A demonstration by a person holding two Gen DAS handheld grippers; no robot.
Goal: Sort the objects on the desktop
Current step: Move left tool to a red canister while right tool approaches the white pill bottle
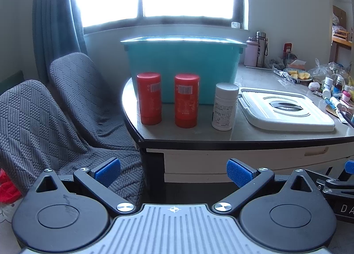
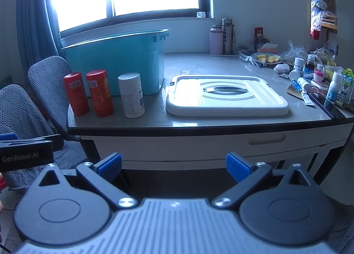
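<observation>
Left tool (image 1: 173, 172): open, empty, short of tabletop (image 1: 243, 134)
Right tool (image 2: 173, 166): likewise open, empty
Risk: cans (image 1: 185, 100) close-set; may topple neighbour or bottle (image 1: 224, 106)

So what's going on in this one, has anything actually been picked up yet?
Nothing is picked up yet. The left gripper and right gripper are both open and empty, held in front of the table, short of its edge. Two red canisters and a white bottle stand in a row before the lidless teal bin. The white lid lies flat beside it.
</observation>
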